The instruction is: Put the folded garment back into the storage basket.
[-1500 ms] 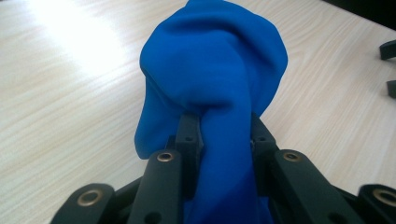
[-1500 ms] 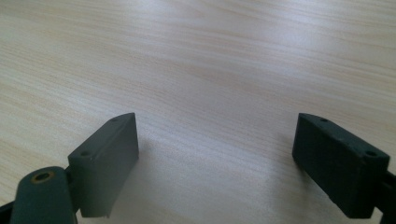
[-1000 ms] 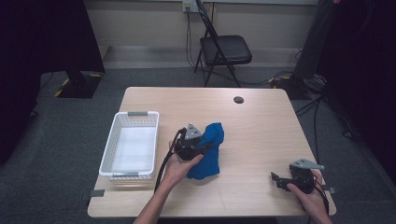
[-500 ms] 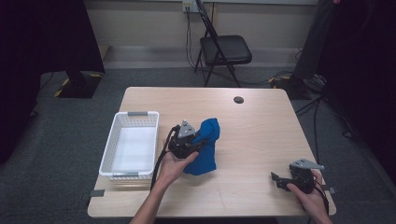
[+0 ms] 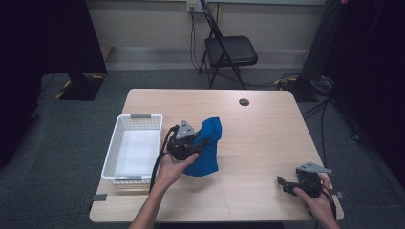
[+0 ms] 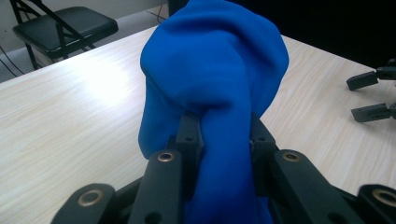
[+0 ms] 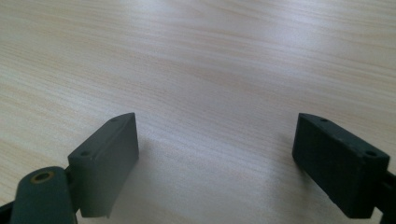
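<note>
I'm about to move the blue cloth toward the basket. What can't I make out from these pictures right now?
- Left claw tips: the blue cloth bunched between them covers them in the left gripper view.
- Cloth's near-left part: hidden behind that claw and hand in the high view.
- Basket floor at the near end: screened by its own mesh wall in the high view.
- Small dark disc on the table: too small to identify.

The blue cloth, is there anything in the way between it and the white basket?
Nothing visible blocks it. The left tongs are shut on the blue cloth, and the white basket sits right beside them on the table, open on top with only bare wood between.
</note>
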The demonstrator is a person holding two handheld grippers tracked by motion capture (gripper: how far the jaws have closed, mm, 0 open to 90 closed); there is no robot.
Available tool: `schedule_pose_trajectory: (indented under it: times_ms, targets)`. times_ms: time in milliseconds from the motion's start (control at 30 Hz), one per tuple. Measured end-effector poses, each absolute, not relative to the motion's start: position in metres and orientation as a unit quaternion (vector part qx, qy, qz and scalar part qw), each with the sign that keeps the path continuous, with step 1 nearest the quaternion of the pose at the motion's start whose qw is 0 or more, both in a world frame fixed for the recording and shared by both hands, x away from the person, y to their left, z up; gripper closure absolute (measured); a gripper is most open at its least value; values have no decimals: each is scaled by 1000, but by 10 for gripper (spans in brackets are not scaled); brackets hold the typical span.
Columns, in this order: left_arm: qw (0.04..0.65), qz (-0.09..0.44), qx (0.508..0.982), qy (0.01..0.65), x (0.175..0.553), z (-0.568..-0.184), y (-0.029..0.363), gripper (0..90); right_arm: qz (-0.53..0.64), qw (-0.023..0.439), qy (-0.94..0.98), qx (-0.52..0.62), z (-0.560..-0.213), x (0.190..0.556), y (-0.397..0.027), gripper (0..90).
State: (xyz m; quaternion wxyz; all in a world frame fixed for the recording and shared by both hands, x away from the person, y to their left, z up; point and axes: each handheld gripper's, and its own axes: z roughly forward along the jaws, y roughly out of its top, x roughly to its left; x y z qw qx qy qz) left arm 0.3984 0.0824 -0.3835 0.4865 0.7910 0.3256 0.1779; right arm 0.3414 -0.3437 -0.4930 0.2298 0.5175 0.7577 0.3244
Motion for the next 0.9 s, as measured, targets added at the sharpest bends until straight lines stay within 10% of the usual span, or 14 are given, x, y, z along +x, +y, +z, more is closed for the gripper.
schedule_pose_trajectory:
  times_ms: [900]
  targets:
    - [496,193,779,332,396,-363,109,731,324,230,758,517,-493,341,-344,134]
